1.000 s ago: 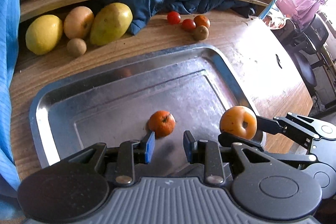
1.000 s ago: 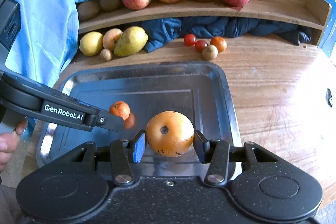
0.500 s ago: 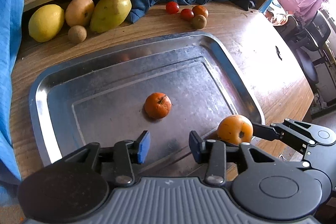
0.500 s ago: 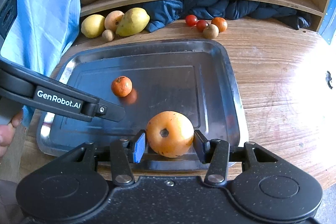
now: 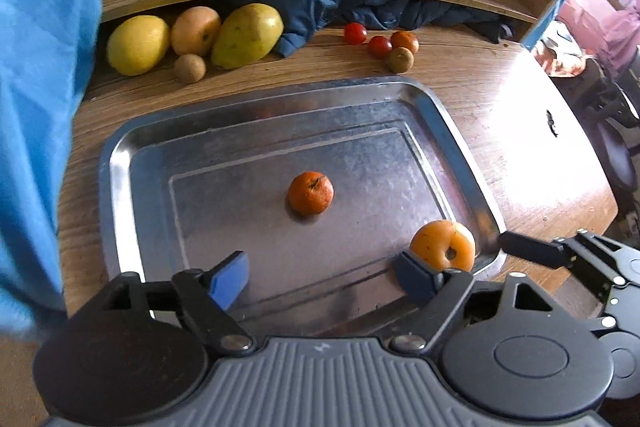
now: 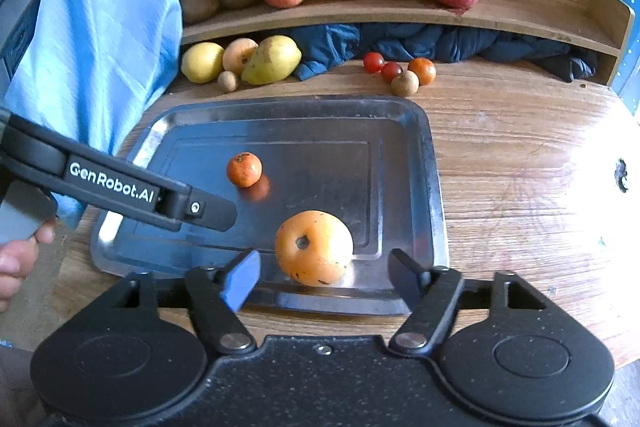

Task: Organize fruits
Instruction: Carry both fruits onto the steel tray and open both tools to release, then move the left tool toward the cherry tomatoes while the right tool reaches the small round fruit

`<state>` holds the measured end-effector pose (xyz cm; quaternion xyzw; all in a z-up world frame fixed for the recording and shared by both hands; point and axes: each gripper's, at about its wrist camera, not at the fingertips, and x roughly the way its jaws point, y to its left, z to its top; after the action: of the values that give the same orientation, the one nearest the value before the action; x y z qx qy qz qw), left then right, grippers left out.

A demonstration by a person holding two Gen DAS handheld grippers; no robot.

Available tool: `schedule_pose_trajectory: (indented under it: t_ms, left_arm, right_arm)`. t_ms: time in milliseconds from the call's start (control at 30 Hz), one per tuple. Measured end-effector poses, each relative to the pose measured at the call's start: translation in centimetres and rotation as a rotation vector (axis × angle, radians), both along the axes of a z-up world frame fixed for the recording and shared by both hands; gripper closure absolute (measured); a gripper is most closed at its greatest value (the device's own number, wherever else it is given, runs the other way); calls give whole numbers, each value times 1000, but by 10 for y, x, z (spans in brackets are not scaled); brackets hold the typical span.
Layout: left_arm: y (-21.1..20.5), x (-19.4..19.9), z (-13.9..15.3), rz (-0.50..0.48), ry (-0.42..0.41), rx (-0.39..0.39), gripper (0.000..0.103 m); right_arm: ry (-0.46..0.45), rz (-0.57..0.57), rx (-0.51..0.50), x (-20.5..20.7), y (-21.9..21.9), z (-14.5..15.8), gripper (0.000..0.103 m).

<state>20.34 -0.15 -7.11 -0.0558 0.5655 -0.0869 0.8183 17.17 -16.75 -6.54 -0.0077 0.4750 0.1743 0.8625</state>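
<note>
Sitting on the tray (image 6: pixel 434 187): small tangerine (image 6: pixel 244 169) at centre, orange fruit (image 6: pixel 314 247) at 5 o'clock. Right gripper (image 6: pixel 324 277) spread, flanking that fruit without contact; left gripper (image 5: pixel 320 277) spread, empty. Two placed; lemon (image 6: pixel 202 62), mango (image 6: pixel 272 59), tomatoes (image 6: pixel 382 66) left at 12 o'clock.

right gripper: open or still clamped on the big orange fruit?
Open. The right gripper has its jaws spread, with a gap on each side of the orange fruit, which sits on the metal tray.

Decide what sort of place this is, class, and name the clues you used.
Probably a room in a home, not a shop or lab: a wooden table with a curved shelf of apples and bananas, dark clothing bundled under it, and a metal tray for sorting fruit.
</note>
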Motion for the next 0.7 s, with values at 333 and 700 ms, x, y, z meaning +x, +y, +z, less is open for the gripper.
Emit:
schedule_pose_trajectory:
  t_ms: [333,700]
  left_arm:
    - [-5,-39,13,99,3,80,5]
    - [2,-75,5,238,147,203,1]
  right_arm:
    - [-20,52,34,-13,-17,8,6]
    - [16,64,45,-27,-39,5,1]
